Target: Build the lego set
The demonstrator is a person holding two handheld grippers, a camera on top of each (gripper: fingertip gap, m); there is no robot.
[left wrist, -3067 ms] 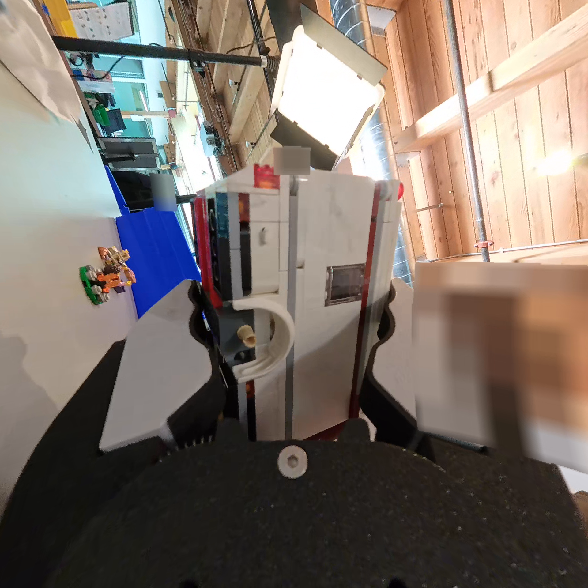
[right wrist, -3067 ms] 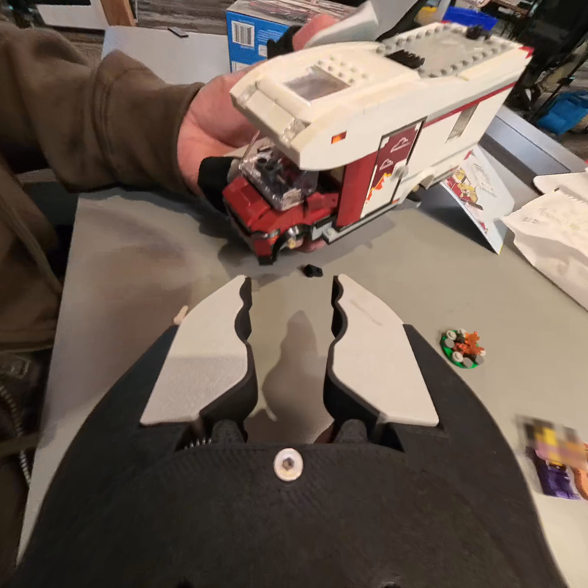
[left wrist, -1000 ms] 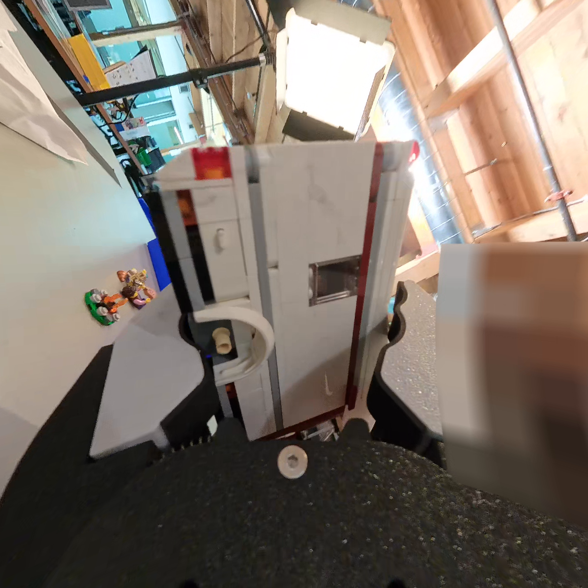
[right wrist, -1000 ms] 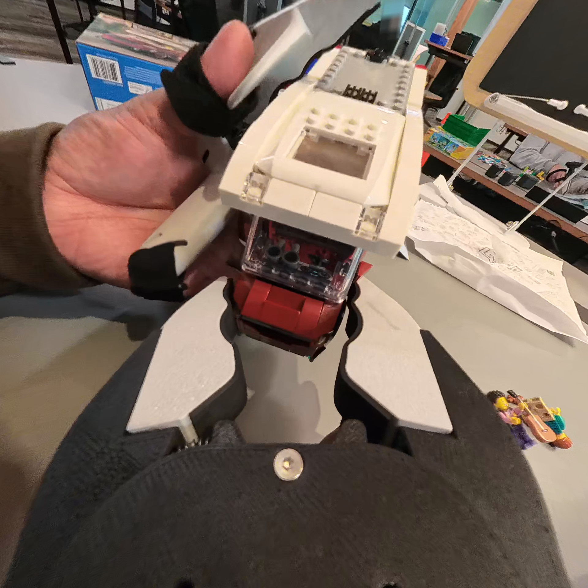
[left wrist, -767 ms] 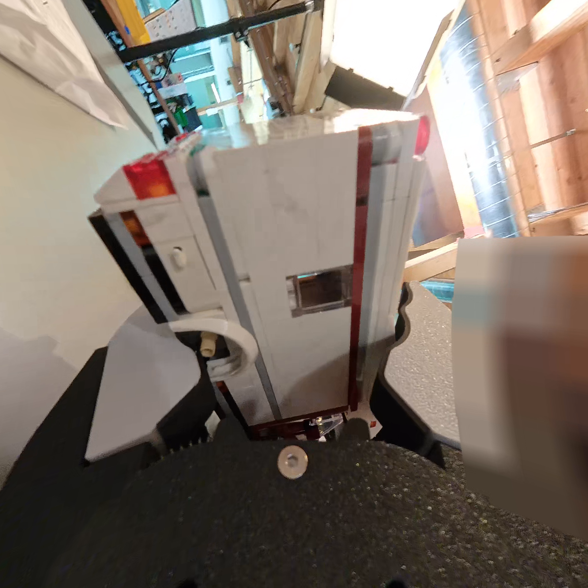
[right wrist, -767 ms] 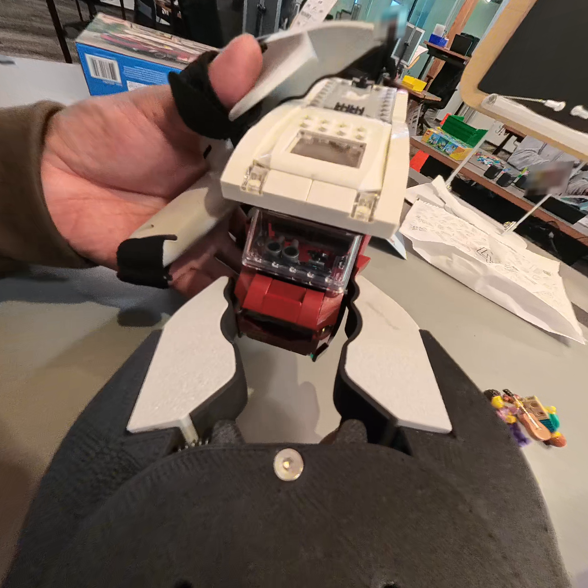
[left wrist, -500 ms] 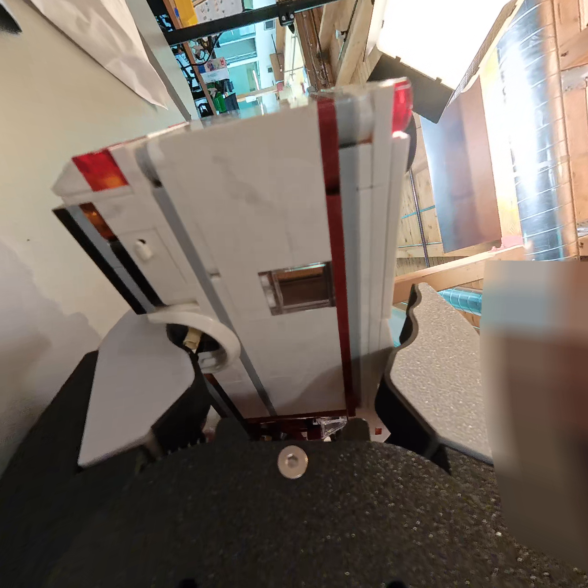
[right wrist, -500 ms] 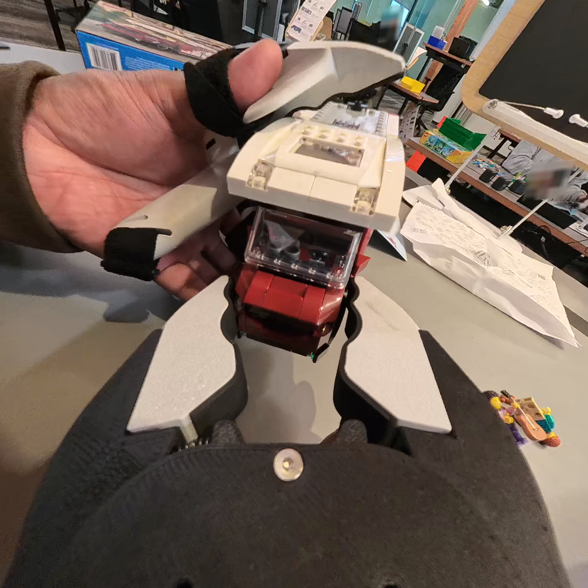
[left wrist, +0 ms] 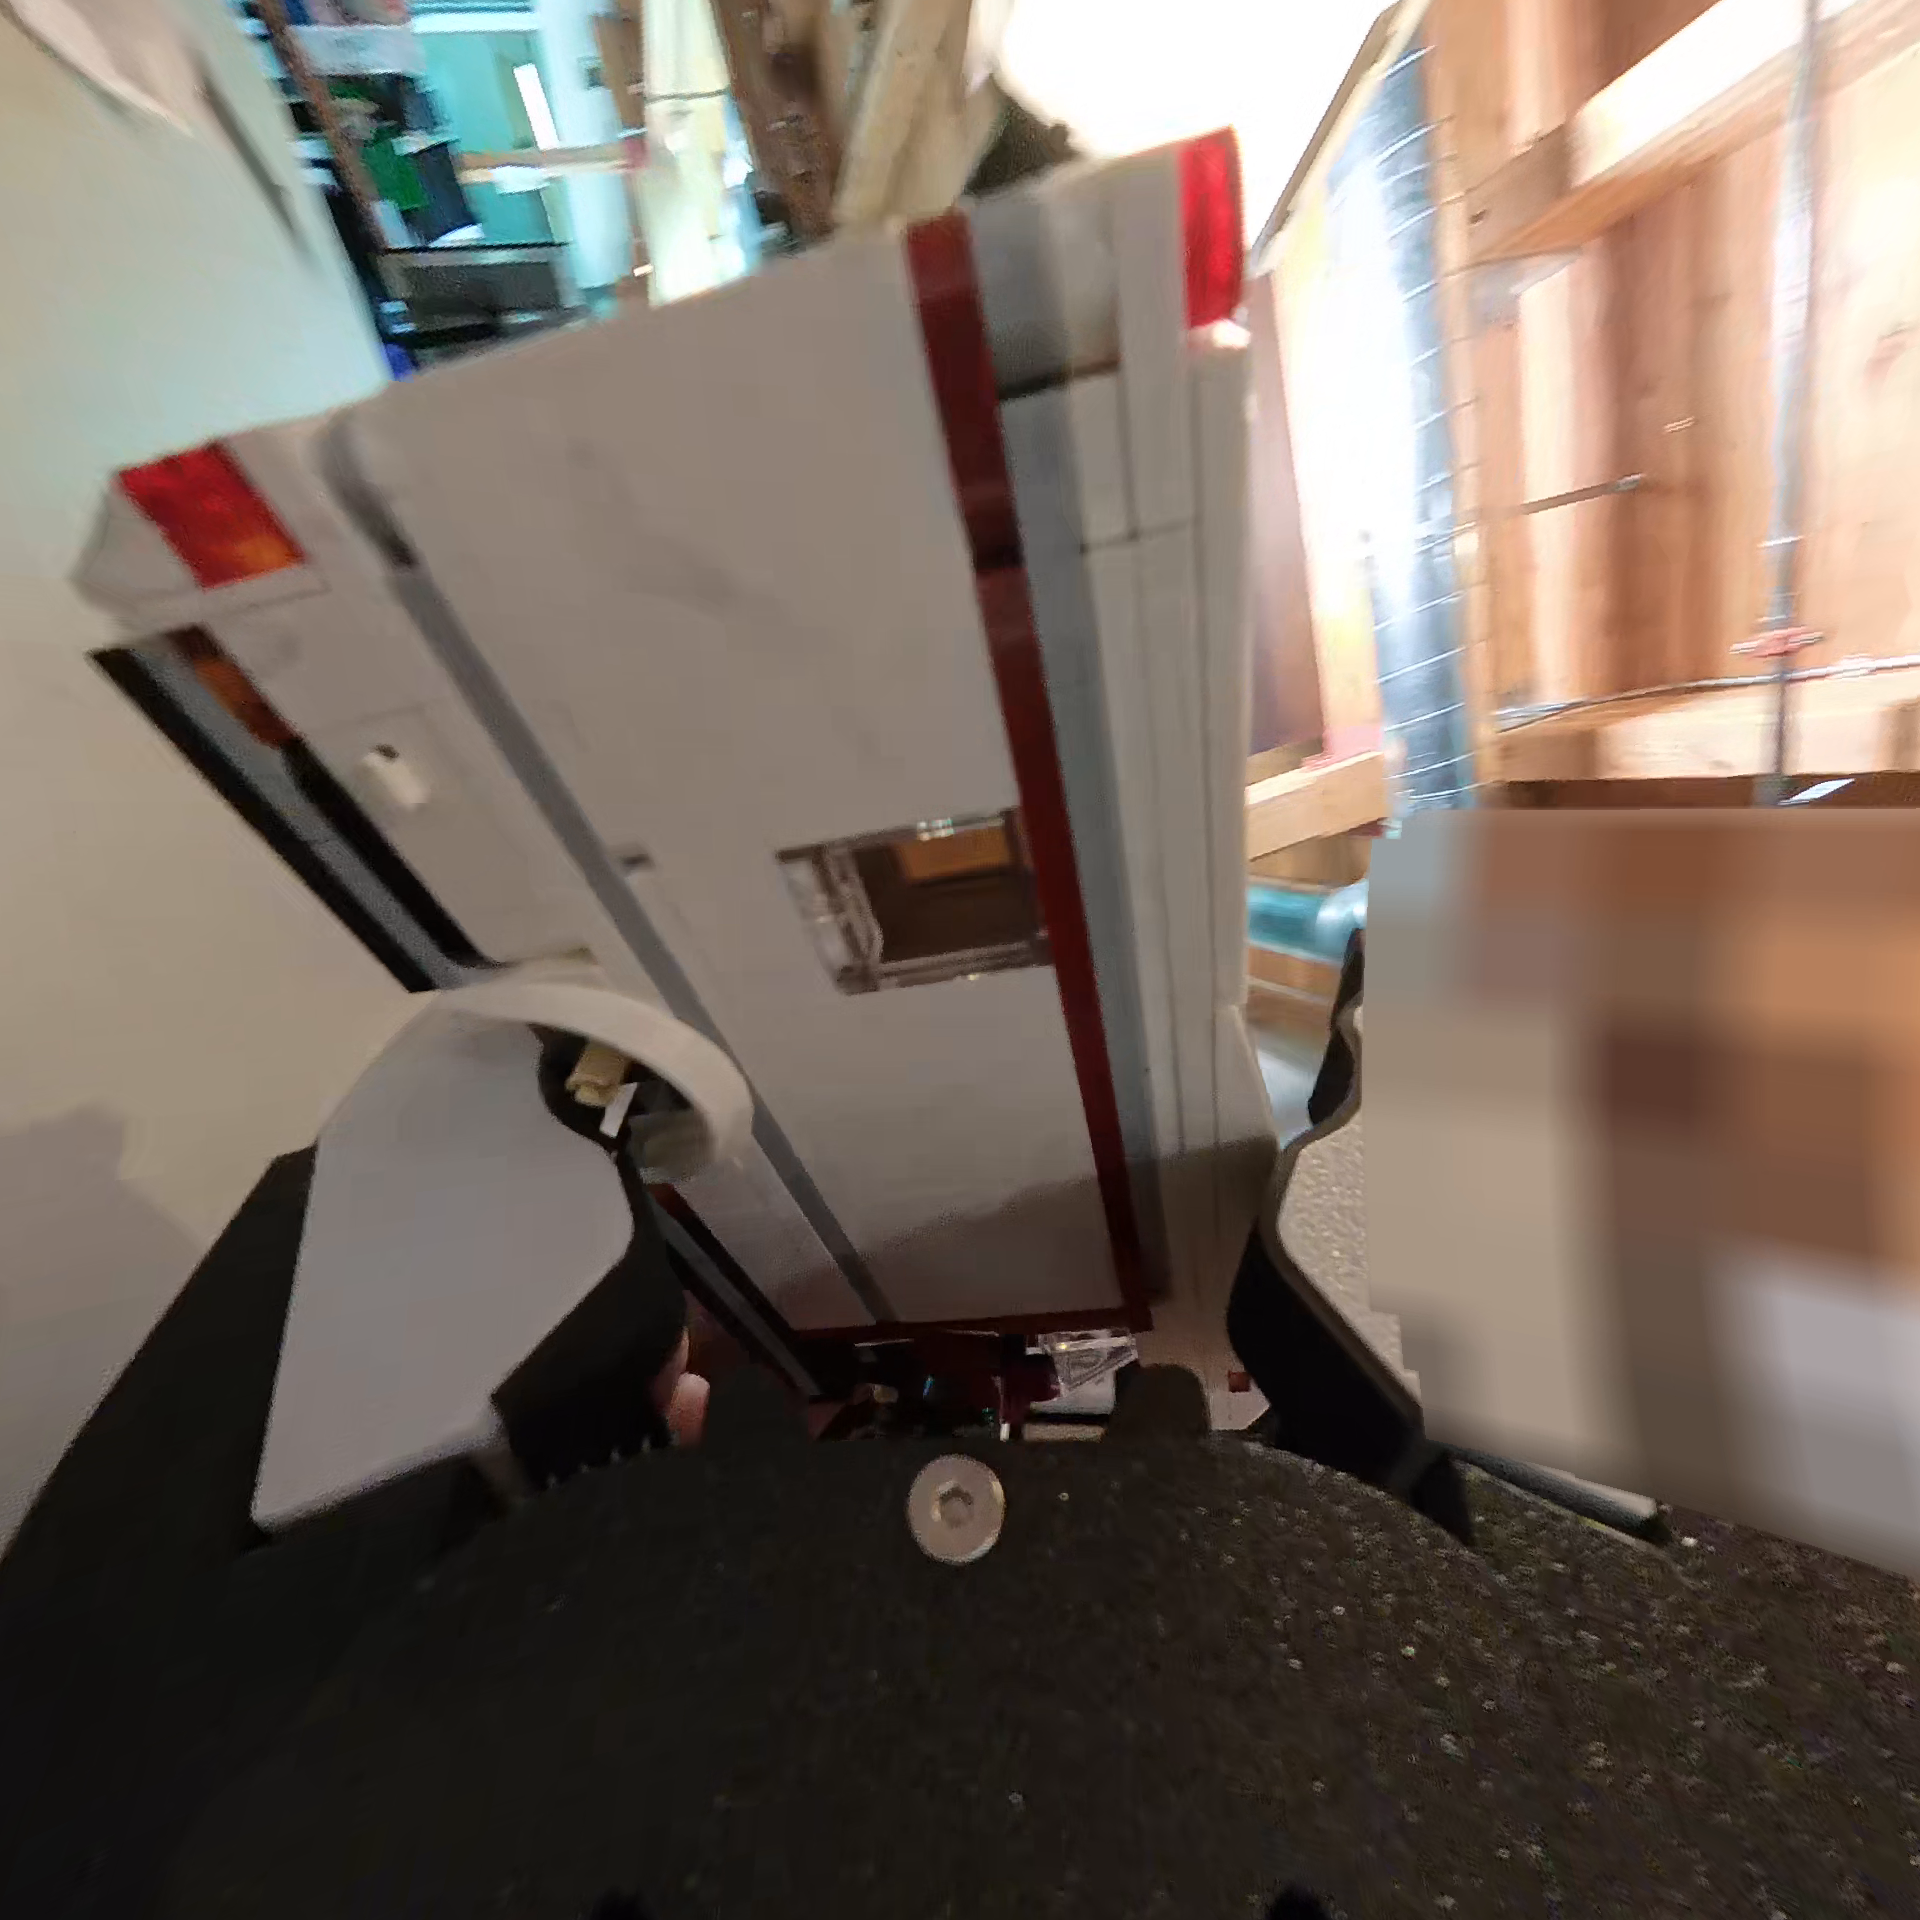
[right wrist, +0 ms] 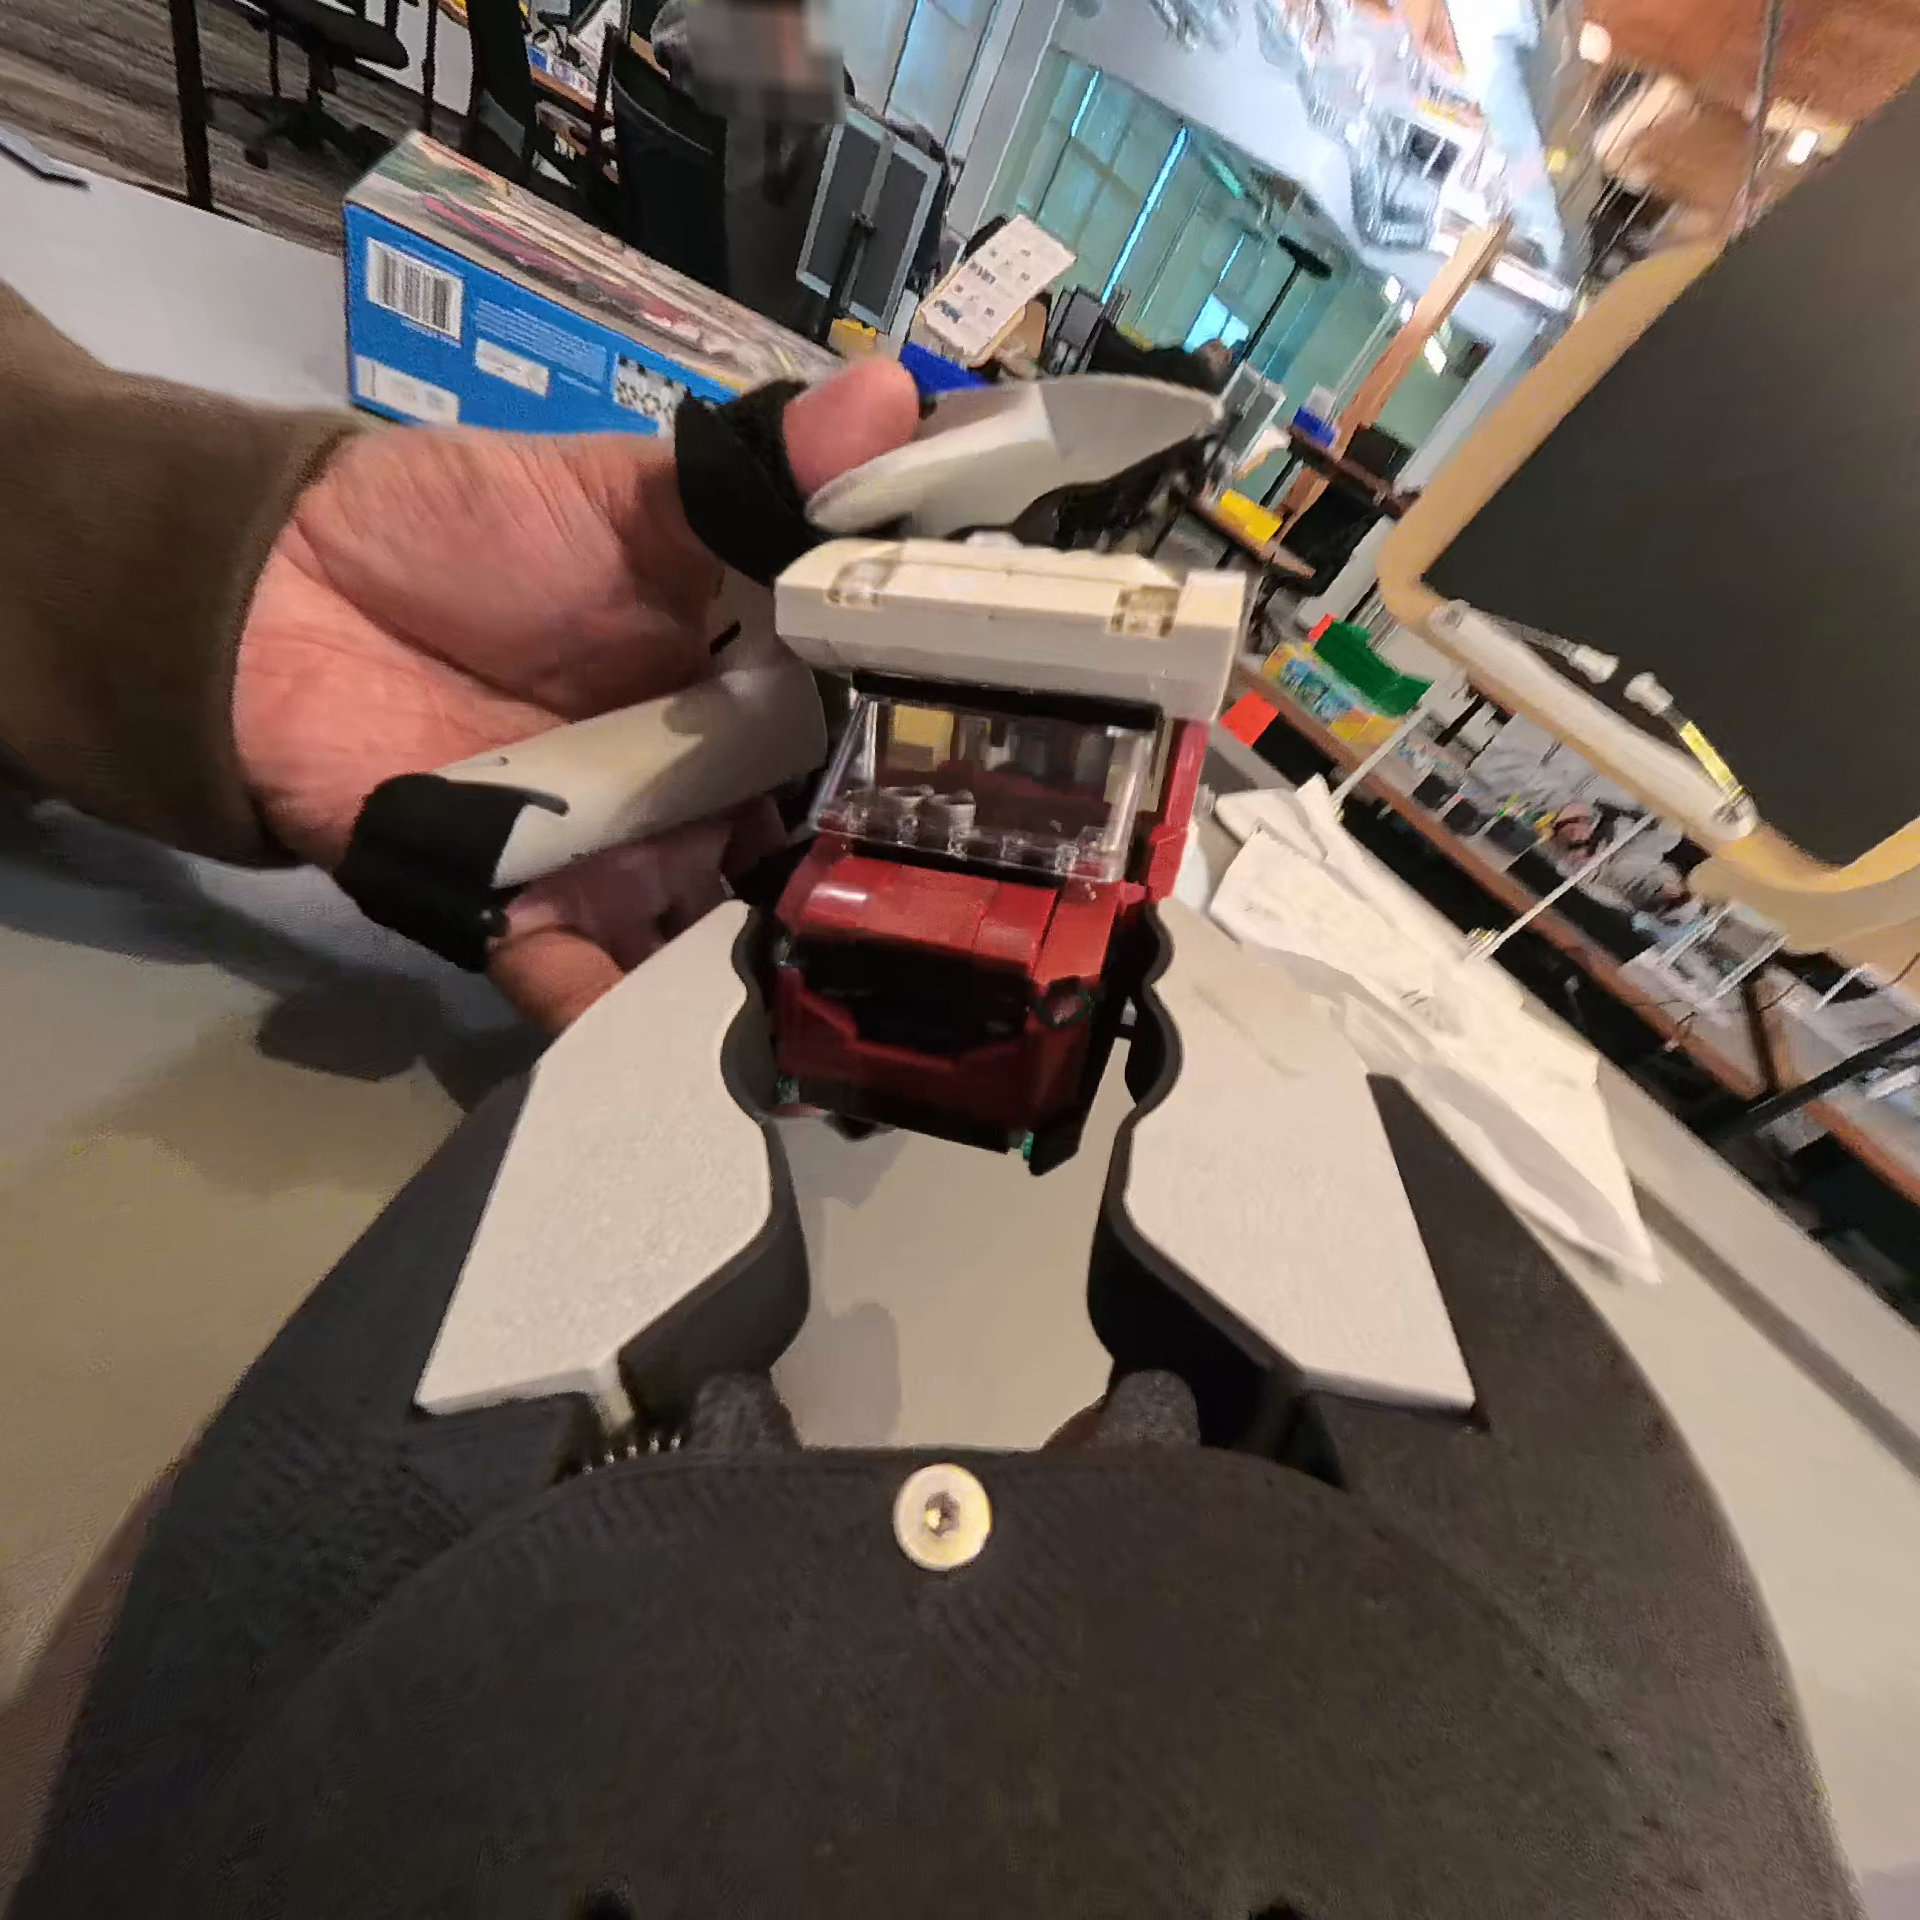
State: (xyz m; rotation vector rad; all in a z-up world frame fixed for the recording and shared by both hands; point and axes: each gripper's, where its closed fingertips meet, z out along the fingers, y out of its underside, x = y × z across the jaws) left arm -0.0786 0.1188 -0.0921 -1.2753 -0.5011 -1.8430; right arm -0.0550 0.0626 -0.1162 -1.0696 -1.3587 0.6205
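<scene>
A white toy-brick camper van (left wrist: pixel 727 727) with a dark red cab (right wrist: pixel 935 966) hangs above the grey table (right wrist: pixel 208 1195). My right gripper (right wrist: pixel 945 935) is shut on the cab's front, one pad on each side of the red hood. My left gripper (left wrist: pixel 904 1018) stands open around the camper's body. In the left wrist view its right finger (left wrist: pixel 1340 1195) is clear of the roof, with background showing in the gap, and its left finger (left wrist: pixel 447 1195) lies by the wheel arch. In the right wrist view, the upper left finger (right wrist: pixel 1039 436) is lifted off the roof.
A hand (right wrist: pixel 468 623) in a brown sleeve holds the left gripper. A blue box (right wrist: pixel 499 343) stands on the table behind it. White paper sheets (right wrist: pixel 1403 1039) lie to the right. A black board with a wooden frame (right wrist: pixel 1714 520) stands at the far right. Left tips to right tips: about 6 centimetres.
My right gripper came up to the cab and now holds it steadily. My left gripper's fingers spread away from the camper's body, and the camper's nose tipped level.
</scene>
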